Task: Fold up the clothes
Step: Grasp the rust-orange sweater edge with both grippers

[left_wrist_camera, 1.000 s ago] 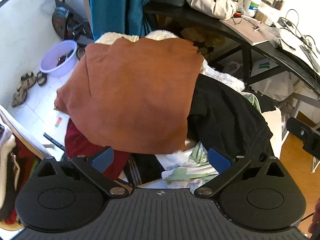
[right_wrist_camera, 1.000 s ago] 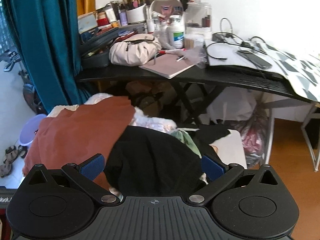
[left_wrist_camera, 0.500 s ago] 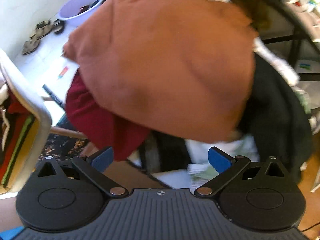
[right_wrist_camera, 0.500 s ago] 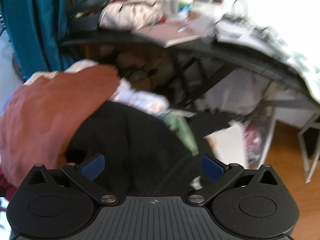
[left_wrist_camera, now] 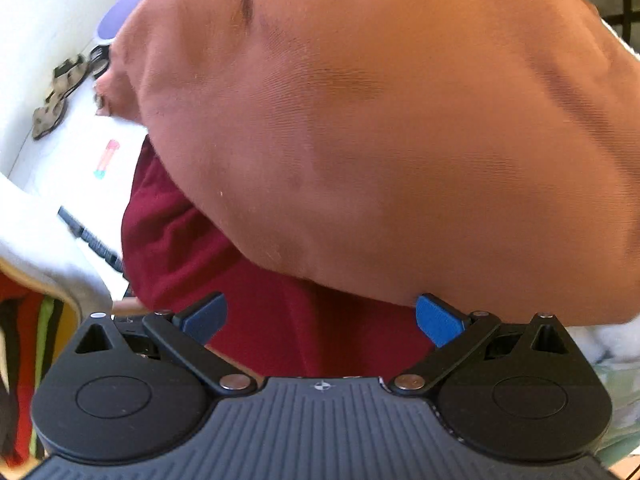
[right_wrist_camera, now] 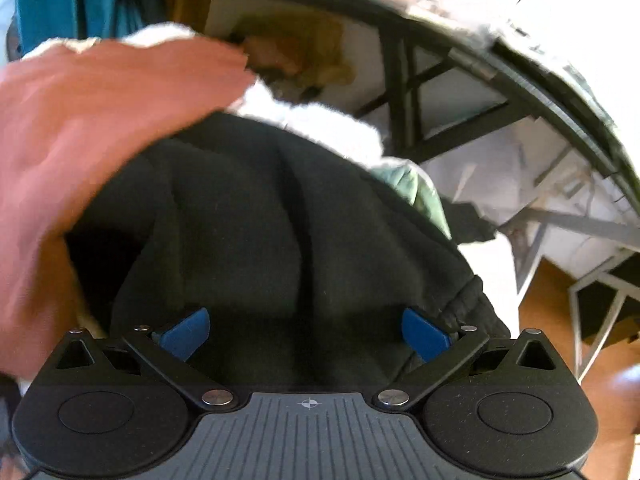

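A rust-orange garment [left_wrist_camera: 380,140] fills most of the left wrist view, lying on top of a heap of clothes. A dark red garment [left_wrist_camera: 248,288] shows beneath its lower edge. My left gripper [left_wrist_camera: 320,318] is open, close above the red cloth at the orange garment's near hem, nothing between its fingers. In the right wrist view a black garment [right_wrist_camera: 288,232] lies right in front of my right gripper [right_wrist_camera: 304,334], which is open and empty. The orange garment [right_wrist_camera: 92,120] overlaps the black one at left. White fleece [right_wrist_camera: 320,120] and green cloth [right_wrist_camera: 420,188] lie behind.
A white chair edge [left_wrist_camera: 36,248] and striped fabric [left_wrist_camera: 36,360] sit at the left. Sandals [left_wrist_camera: 60,92] and a purple basin [left_wrist_camera: 116,20] are on the pale floor. A black desk [right_wrist_camera: 500,60] with its frame stands behind the heap; wooden floor [right_wrist_camera: 552,312] is at the right.
Both grippers have dropped down and moved in close to the heap. The orange garment now fills the left view, the black one the right. Both stayed open.
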Tool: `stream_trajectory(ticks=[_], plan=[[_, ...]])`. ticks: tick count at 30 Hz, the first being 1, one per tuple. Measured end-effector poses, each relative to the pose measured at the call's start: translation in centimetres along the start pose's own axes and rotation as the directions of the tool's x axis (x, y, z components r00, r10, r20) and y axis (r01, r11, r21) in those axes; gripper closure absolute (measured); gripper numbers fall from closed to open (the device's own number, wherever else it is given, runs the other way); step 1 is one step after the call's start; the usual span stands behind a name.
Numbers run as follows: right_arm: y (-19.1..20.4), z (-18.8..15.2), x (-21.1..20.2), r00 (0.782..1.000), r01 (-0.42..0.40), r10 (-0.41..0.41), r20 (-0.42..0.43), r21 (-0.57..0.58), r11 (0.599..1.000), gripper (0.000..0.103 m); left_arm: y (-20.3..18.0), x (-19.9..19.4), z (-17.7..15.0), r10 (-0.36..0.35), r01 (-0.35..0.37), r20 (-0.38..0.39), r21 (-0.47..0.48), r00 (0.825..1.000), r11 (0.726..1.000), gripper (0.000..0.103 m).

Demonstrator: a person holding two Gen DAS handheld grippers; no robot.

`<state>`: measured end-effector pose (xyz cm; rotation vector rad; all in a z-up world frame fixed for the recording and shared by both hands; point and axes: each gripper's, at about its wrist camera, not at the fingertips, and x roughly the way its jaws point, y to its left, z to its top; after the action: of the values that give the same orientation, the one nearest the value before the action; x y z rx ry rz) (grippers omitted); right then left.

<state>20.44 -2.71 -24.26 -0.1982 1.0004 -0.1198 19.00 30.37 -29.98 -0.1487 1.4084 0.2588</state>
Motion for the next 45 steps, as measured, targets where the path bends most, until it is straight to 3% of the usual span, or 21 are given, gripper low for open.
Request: stream_trajectory(ticks=[4, 8, 13, 15, 17, 19, 21, 24, 27, 31, 34, 35, 36, 38, 40, 42, 44, 45], plan=[[0.3, -0.7, 0.3, 0.999, 0.039, -0.040, 0.032, 0.042, 0.998, 0.001, 0.0, 1.8, -0.1, -0.016, 0.020, -0.038, 0.097, 0.999, 0.995, 0.000], [0.6, -0.6, 0.4, 0.996, 0.083, -0.085, 0.020, 0.071, 0.994, 0.001, -1.2, 3.9, -0.8, 0.075, -0.058, -0.061, 0.240, 0.995, 0.969, 0.000], [2.8, -0.3, -1.1, 0.977, 0.213, -0.213, -0.012, 0.106, 0.971, 0.001, 0.1, 4.2, -1.0, -0.029, 0.041, -0.076, 0.163, 0.997, 0.986, 0.000], [4.3, -1.0, -2.9, 0.973, 0.222, -0.226, 0.052, 0.063, 0.973, 0.001, 0.5, 4.1, -1.1, -0.056, 0.065, -0.059, 0.151, 0.997, 0.986, 0.000], [6.7, -2.5, -5.2, 0.964, 0.210, -0.205, 0.169, -0.016, 0.978, 0.001, 0.3, 3.9, -1.5, -0.063, 0.067, -0.030, 0.189, 0.998, 0.980, 0.000], [9.2, -4.2, -6.8, 0.965, 0.128, -0.087, 0.249, -0.154, 0.980, 0.001, 0.0, 3.6, -2.0, -0.072, 0.070, 0.000, 0.226, 0.997, 0.972, 0.000], [12.1, -6.4, -7.5, 0.953, 0.098, 0.007, 0.304, -0.330, 0.939, 0.001, -0.2, 3.4, -2.5, -0.082, 0.074, 0.025, 0.250, 0.996, 0.965, 0.000], [15.0, -9.4, -7.1, 0.932, 0.126, 0.069, 0.355, -0.496, 0.859, 0.001, -0.4, 3.1, -3.4, -0.094, 0.075, 0.065, 0.250, 0.993, 0.965, 0.000], [16.5, -10.9, -5.8, 0.936, 0.150, 0.075, 0.344, -0.583, 0.798, 0.001, -0.7, 2.7, -4.4, -0.108, 0.077, 0.107, 0.257, 0.988, 0.963, 0.000], [17.8, -11.7, -4.0, 0.933, 0.185, 0.076, 0.351, -0.652, 0.735, 0.001, -1.1, 2.2, -4.7, -0.097, 0.069, 0.089, 0.270, 0.991, 0.960, 0.000], [18.4, -11.3, -2.9, 0.925, 0.201, 0.090, 0.370, -0.675, 0.710, 0.001, -0.9, 0.3, -5.6, -0.086, 0.033, 0.175, 0.287, 0.981, 0.957, 0.005], [18.5, -10.9, -2.9, 0.922, 0.202, 0.093, 0.376, -0.671, 0.713, 0.004, -0.8, -0.4, -5.9, -0.083, 0.019, 0.209, 0.293, 0.974, 0.956, 0.005], [18.6, -10.2, -3.2, 0.920, 0.186, 0.105, 0.377, -0.657, 0.731, 0.020, -0.7, -1.1, -6.2, -0.080, 0.005, 0.243, 0.298, 0.967, 0.955, 0.006], [17.9, -8.1, -5.2, 0.908, 0.053, 0.197, 0.370, -0.567, 0.822, 0.037, -0.8, -2.8, -6.9, -0.094, -0.021, 0.321, 0.337, 0.942, 0.941, 0.006], [16.9, -6.2, -6.5, 0.883, -0.046, 0.257, 0.392, -0.472, 0.880, 0.041, -0.8, -4.5, -7.1, -0.111, -0.048, 0.374, 0.392, 0.921, 0.919, 0.006], [16.7, -4.4, -6.3, 0.884, -0.112, 0.290, 0.366, -0.437, 0.892, 0.065, -1.1, -4.8, -7.4, -0.126, -0.070, 0.397, 0.444, 0.909, 0.893, 0.006], [16.7, -2.6, -5.9, 0.885, -0.194, 0.338, 0.321, -0.406, 0.893, 0.095, -1.3, -4.3, -7.5, -0.127, -0.100, 0.415, 0.483, 0.901, 0.870, 0.006], [16.7, -1.9, -6.0, 0.876, -0.235, 0.365, 0.315, -0.382, 0.894, 0.098, -1.0, -4.0, -6.9, -0.127, -0.119, 0.433, 0.496, 0.893, 0.860, 0.006]])
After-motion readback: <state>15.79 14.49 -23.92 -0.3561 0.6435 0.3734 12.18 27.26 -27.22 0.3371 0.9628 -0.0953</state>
